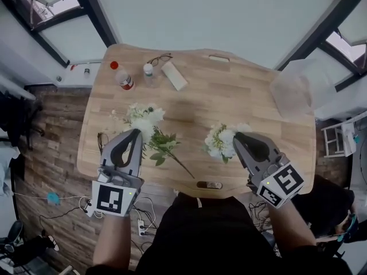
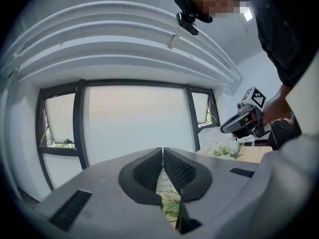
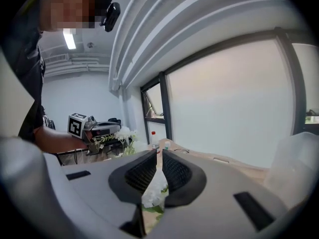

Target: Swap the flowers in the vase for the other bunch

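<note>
Two bunches of white flowers are on the wooden table (image 1: 229, 96). The left bunch (image 1: 146, 122) lies flat, its green stems (image 1: 172, 153) running toward the front edge. My left gripper (image 1: 135, 133) hovers at this bunch's near side with its jaws together; green leaves (image 2: 172, 203) show below them. The smaller right bunch (image 1: 222, 141) sits just left of my right gripper (image 1: 236, 136), whose jaws are also together, a white bloom (image 3: 155, 190) showing beneath them. I cannot tell whether either gripper pinches a stem. No vase is visible in any view.
A red-capped bottle (image 1: 123, 76), a small white-capped bottle (image 1: 149, 73), glasses (image 1: 159, 58) and a white box (image 1: 174, 75) stand at the table's far left. A clear plastic container (image 1: 298, 87) is at the far right. A small dark object (image 1: 209, 184) lies on the front edge.
</note>
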The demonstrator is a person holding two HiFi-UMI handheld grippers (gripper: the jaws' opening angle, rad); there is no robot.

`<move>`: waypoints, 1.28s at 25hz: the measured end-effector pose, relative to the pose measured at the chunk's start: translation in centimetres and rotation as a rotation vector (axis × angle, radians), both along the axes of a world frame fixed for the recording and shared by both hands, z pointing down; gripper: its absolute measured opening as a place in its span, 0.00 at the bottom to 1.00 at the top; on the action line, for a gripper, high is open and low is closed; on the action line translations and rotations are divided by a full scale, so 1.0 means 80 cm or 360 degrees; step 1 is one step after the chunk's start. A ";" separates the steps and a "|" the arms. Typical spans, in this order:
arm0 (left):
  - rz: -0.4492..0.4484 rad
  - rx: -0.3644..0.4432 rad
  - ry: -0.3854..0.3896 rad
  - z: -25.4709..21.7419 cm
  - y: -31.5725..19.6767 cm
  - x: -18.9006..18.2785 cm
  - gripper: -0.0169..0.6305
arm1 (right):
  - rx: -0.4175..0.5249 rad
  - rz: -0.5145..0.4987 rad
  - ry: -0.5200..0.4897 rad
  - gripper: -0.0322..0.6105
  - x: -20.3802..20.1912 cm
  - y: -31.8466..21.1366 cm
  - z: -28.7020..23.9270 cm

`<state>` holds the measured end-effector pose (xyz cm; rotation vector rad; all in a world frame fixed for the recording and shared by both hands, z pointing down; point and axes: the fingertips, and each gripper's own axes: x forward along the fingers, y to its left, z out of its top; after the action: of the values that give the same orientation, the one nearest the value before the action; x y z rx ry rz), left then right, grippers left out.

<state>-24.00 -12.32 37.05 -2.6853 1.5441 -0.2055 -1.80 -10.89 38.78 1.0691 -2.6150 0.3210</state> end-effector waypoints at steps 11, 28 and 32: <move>-0.0059 -0.0015 -0.0020 0.005 0.012 -0.001 0.05 | -0.0230 -0.0036 0.0206 0.32 -0.010 -0.007 0.055; -0.0057 0.0080 -0.0035 -0.022 0.006 0.005 0.05 | -0.0160 -0.0027 0.0196 0.15 0.009 0.000 0.037; -0.0063 0.0087 -0.0040 -0.030 0.006 0.010 0.05 | -0.0119 -0.0036 0.0183 0.15 0.012 0.004 0.022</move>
<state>-23.23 -11.85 34.68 -2.6024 1.5736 -0.1944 -0.84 -10.59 40.57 1.0022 -2.4918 0.3392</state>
